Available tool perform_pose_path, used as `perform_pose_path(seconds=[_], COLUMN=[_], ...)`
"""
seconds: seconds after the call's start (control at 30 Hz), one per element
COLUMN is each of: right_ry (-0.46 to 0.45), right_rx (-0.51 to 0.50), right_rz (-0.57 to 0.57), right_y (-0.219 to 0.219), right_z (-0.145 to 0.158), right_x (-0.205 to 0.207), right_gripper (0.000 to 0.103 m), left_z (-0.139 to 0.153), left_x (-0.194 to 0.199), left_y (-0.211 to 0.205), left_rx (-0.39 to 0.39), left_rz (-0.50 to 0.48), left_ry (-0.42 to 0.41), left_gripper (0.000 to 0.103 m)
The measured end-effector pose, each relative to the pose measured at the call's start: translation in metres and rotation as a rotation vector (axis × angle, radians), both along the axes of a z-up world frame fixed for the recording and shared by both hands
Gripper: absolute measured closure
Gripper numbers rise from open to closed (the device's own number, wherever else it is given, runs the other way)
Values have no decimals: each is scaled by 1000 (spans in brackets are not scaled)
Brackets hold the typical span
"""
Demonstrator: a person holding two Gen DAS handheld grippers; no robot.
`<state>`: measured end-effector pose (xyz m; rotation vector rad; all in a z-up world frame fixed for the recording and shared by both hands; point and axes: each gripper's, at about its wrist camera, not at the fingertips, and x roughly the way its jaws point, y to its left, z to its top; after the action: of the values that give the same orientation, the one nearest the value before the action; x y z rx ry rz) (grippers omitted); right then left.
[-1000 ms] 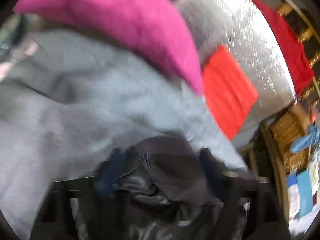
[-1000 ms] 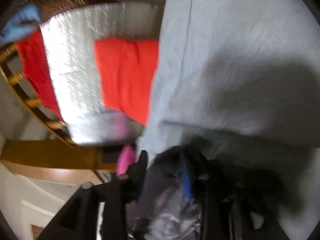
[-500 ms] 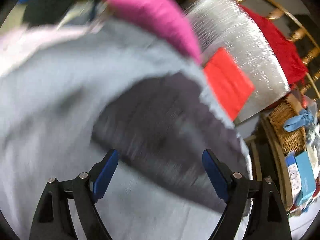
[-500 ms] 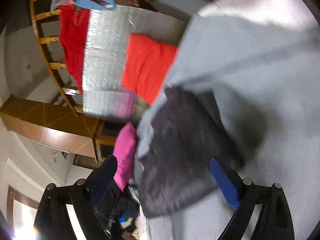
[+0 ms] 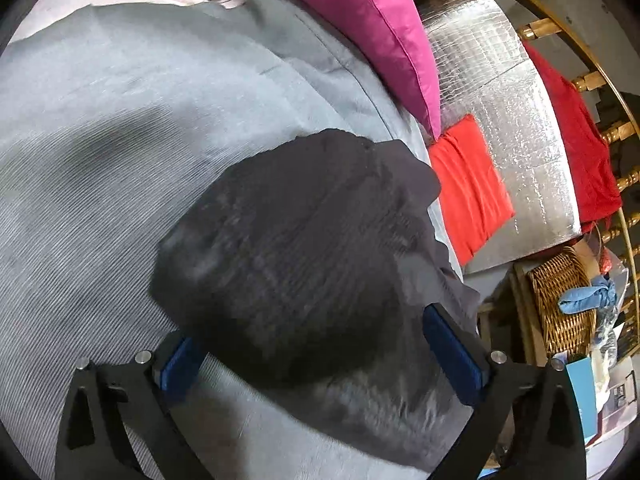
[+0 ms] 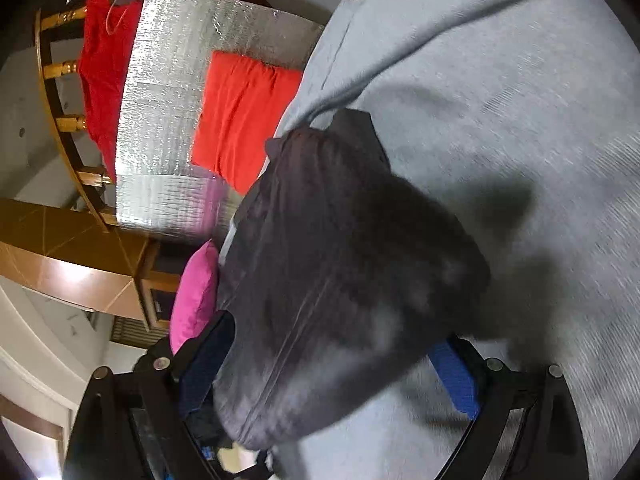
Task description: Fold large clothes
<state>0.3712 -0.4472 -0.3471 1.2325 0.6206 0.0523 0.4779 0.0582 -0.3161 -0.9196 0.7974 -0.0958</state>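
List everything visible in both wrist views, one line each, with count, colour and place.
Folded dark grey garment: one, charcoal, on the grey surface near its edge.
Grey fabric surface: one, light grey, under the garment.
Pink cushion: one, magenta, at the surface's far edge.
Silver quilted foil mat: one, silver, beyond the surface.
Orange-red cushion: one, on the foil mat.
Red cloth: one, by the wooden railing.
Wicker basket: one, tan, below the mat.
Left gripper: black, blue pads, jaws opening, garment between them.
Right gripper: black, blue pads, open astride the garment.
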Motion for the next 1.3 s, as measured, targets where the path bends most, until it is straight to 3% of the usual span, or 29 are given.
perform_pose_path(seconds=[0.23,0.27,0.3,0.4,0.5,0.77,0.9,1.1,1.17,1.2,1.27,1.3], right_ry=[10,23,37,44,18,-9,18,36,63,86,169,200], right_rx=[2,-8,-20,-17,-124,-186,-200,-162,-174,-177,-132,-110], right_rz=[-7,-21,-26,-21,-17,1,22,42,81,101,133,135], right_y=[-19,-19,-21,-23,-13,-6,-2,7,15,16,16,14], right_z=[-10,-8,-9,-11,11,39,48,37,29,24,8,5], right_x=[19,20,21,19,13,-26,-61,-138,-162,-166,-175,-178], right_gripper=[9,20,41,57,66,69,69,69,69,65,60,40], left_z=[-2,-1,-2,-3,10,58,61,55,46,35,11,8], left_x=[14,13,12,11,6,-30,-64,-142,-164,-172,-179,-183], left_y=[3,4,4,8,10,13,13,22,26,30,41,47], left_rx=[-14,-1,29,27,39,97,121,159,174,185,112,58], left_rz=[40,49,62,63,48,10,-24,-51,-42,-42,-44,-34], left_ry=[-12,-15,2,2,-24,-54,-20,9,28,75,189,213], left_gripper=[5,20,28,48,61,67,67,67,59,56,45,43])
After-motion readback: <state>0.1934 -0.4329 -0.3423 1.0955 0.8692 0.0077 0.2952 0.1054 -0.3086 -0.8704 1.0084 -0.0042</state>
